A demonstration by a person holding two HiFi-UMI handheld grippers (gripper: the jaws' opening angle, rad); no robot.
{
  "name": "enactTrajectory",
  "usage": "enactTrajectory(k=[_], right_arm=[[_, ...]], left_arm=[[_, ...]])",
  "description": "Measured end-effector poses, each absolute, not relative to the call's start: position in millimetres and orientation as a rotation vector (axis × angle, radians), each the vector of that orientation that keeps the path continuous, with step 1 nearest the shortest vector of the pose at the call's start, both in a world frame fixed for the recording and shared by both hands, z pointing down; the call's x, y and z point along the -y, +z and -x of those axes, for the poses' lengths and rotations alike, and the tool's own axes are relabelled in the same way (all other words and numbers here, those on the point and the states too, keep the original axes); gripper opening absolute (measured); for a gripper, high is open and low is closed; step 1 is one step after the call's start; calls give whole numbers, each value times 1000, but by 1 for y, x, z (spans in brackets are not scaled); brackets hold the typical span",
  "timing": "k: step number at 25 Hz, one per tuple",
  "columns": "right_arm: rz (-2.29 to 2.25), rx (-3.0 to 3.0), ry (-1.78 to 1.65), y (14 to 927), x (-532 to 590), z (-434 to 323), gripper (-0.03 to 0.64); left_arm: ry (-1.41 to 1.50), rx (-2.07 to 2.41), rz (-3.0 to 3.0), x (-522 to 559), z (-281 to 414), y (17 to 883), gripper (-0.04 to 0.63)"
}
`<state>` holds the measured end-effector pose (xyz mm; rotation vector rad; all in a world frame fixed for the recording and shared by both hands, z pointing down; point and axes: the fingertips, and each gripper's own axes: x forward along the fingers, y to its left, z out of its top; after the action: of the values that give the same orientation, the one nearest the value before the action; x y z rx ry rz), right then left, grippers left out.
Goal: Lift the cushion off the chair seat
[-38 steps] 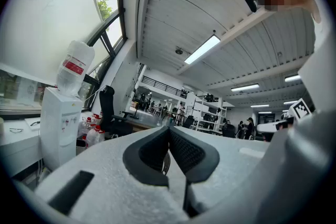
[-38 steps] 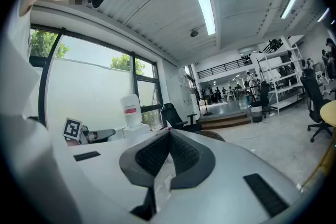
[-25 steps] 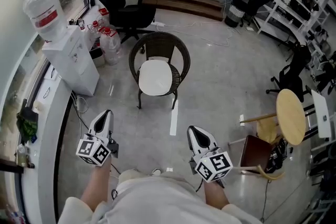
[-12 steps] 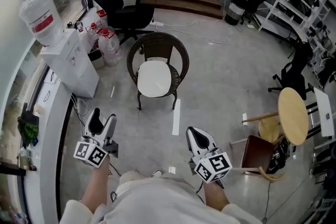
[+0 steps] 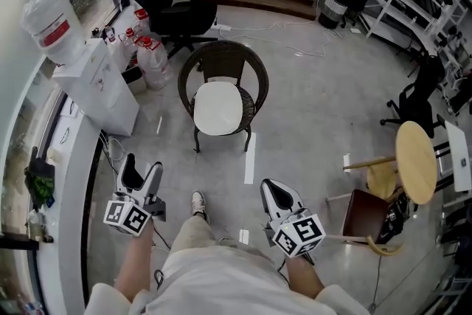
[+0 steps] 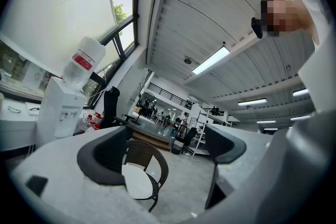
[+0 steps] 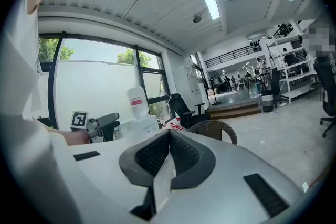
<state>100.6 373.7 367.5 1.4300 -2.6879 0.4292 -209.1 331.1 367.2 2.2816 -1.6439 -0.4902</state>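
Observation:
The white cushion (image 5: 219,108) lies on the seat of a dark wicker chair (image 5: 255,81) in the middle of the floor, well ahead of both grippers. My left gripper (image 5: 140,174) is at the lower left; its jaws are opening and nothing is between them. In the left gripper view the gripper (image 6: 165,152) frames the far-off chair (image 6: 157,160) and cushion (image 6: 135,182) between its wide-spread pads. My right gripper (image 5: 271,189) is at the lower middle, shut and empty. In the right gripper view its pads (image 7: 169,136) meet, with the chair's back (image 7: 220,128) beyond them.
A water dispenser (image 5: 96,85) and bottles (image 5: 151,55) stand left of the chair, with a black office chair (image 5: 166,4) behind. A round wooden table (image 5: 413,162) and a brown chair (image 5: 365,214) are at the right. The person's foot (image 5: 198,203) steps forward beside a white floor strip (image 5: 249,158).
The left gripper's jaws have gone from shut to wide apart. The person has stepped forward: a foot now shows between the grippers. The right gripper stays shut.

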Motion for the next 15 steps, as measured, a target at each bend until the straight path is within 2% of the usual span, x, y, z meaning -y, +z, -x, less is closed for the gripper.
enactTrajectory(k=[5,10,15], right_arm=[[-1474,2616,456,385,-331,-101,2],[-1500,2535,491,402,-247,-99,2],[-1406,2560,449,388,-145,-55,2]], left_arm=[[-468,1593,-2253,-273,215,396,459],[-444,1536,-2286,-167,218,414,459],[-389,1470,-2288,-67,225,431,459]])
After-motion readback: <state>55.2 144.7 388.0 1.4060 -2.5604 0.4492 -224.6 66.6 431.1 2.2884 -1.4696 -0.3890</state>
